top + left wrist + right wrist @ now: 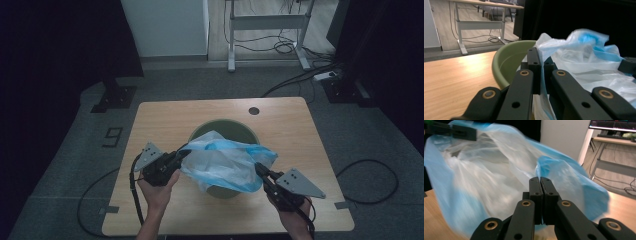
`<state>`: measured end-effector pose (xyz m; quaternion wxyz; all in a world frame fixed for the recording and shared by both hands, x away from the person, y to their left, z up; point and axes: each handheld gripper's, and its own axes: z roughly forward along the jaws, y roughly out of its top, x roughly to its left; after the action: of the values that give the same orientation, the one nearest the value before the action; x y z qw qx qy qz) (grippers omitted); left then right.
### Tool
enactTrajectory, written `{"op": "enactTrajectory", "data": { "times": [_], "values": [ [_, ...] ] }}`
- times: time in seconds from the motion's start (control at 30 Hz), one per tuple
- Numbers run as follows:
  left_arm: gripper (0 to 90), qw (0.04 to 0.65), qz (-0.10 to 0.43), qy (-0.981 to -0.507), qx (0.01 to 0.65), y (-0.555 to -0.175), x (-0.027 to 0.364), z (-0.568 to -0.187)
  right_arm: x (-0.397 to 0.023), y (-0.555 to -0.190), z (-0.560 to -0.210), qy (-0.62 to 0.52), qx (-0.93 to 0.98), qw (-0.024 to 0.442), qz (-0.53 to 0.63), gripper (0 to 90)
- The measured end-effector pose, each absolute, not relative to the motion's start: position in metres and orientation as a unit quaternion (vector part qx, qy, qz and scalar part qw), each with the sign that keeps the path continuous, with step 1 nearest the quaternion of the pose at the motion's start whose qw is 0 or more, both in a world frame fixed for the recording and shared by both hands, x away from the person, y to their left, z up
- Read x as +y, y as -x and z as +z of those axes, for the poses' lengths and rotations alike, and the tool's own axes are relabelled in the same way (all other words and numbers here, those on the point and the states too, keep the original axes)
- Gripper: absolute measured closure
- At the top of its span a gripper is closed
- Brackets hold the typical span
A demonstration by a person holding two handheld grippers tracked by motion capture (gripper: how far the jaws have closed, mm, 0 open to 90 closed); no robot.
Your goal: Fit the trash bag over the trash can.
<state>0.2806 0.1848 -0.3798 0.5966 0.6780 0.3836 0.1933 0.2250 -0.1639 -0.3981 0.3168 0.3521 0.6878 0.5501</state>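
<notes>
From above, my bench sits in dim, even light, with black surroundings at both sides and a brighter floor beyond. In my right tongs' view the plastic bag is smeared by motion blur. In my left tongs' view the near black links are soft, and a pale sheen crosses the wood.

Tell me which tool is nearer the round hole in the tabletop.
Right. The right tool grips the plastic bag on the hole's side of the green bin; the left tool grips the bag's opposite edge, farther away.
</notes>
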Motion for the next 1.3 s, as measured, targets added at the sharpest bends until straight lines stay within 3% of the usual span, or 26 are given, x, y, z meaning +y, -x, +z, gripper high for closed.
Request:
{"op": "enactTrajectory", "data": {
  "times": [0.6, 1.03, 1.1, 1.3],
  "values": [
    [89.5, 0.611, 0.159, -0.652, 0.421, -0.260, 0.215, -0.424, -0.195, -0.219, -0.441, -0.394, 0.677, 0.281, 0.555, 87.6],
    [88.9, 0.603, 0.147, -0.653, 0.433, -0.287, 0.208, -0.435, -0.192, -0.260, -0.458, -0.413, 0.686, 0.254, 0.542, 85.0],
    [80.5, 0.609, 0.144, -0.655, 0.424, -0.285, 0.208, -0.432, -0.192, -0.259, -0.459, -0.410, 0.688, 0.257, 0.541, 84.5],
    [40.2, 0.622, 0.162, -0.659, 0.390, -0.268, 0.215, -0.411, -0.195, -0.251, -0.454, -0.399, 0.691, 0.283, 0.532, 84.1]
  ]
}}
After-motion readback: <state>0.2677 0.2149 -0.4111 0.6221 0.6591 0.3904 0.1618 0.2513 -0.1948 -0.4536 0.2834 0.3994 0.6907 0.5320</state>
